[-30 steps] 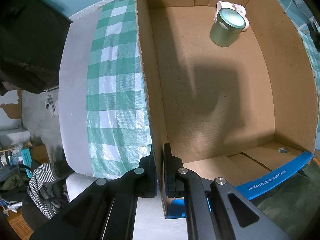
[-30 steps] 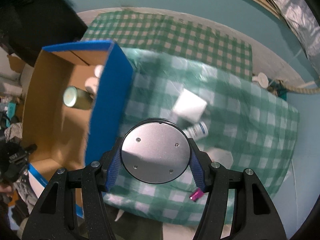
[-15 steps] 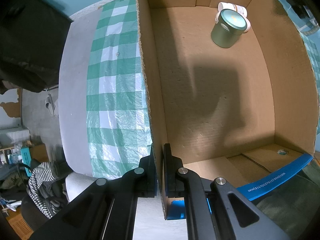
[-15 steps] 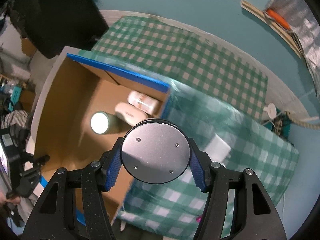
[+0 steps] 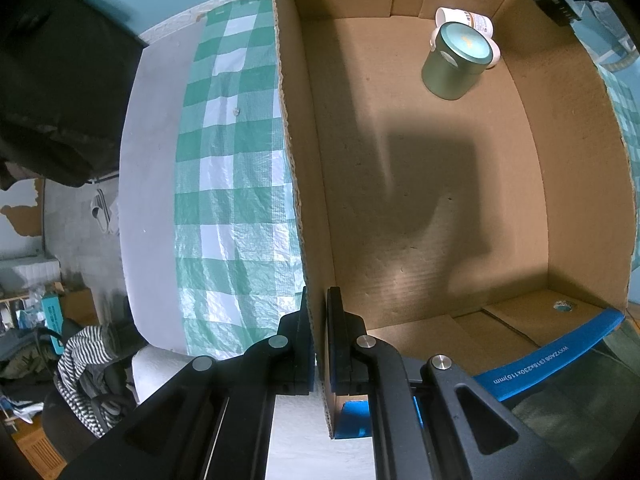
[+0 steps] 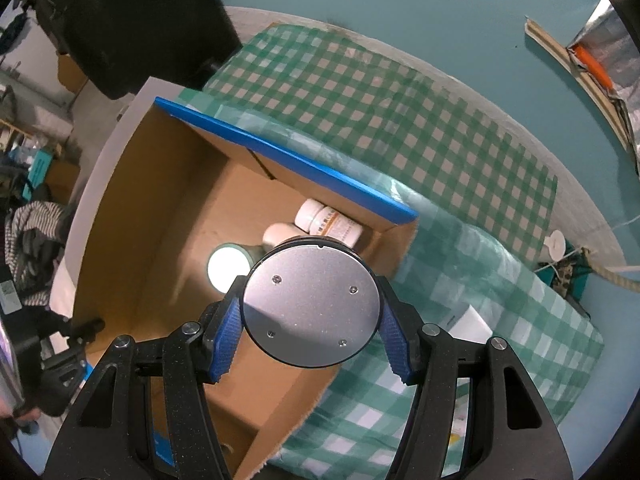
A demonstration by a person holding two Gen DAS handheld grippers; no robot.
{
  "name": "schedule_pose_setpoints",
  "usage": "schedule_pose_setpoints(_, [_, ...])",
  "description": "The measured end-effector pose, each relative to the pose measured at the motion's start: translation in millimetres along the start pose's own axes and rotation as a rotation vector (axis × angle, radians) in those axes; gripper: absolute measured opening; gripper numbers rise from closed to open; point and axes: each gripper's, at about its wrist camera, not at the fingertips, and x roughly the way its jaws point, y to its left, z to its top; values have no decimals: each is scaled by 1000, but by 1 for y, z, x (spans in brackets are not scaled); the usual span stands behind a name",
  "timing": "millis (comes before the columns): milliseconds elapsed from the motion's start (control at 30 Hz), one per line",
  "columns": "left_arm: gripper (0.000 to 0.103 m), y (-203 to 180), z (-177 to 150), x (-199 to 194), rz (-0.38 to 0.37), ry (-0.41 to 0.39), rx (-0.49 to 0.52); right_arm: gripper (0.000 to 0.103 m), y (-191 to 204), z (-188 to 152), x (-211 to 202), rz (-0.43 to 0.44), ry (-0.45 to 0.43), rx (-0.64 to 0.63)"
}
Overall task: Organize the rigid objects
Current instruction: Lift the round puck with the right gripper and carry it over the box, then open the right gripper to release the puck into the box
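Over the box [image 6: 168, 216], the right gripper [image 6: 310, 334] is holding a round tin [image 6: 311, 306].
The left gripper [image 5: 318, 344] is pinching the box wall [image 5: 304, 208].

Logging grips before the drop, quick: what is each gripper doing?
Left gripper: shut on the cardboard box wall.
Right gripper: shut on a round silver tin.

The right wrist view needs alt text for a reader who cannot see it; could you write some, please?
The right gripper grips a round silver disc above an open cardboard box holding a green tin and white bottles, on a green checked cloth.
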Motion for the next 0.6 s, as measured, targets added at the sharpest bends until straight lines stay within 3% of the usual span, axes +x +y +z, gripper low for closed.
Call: schedule_pose_setpoints(600, [5, -2, 1, -1, -1, 0, 0, 62, 5, -7, 12, -7, 20, -5])
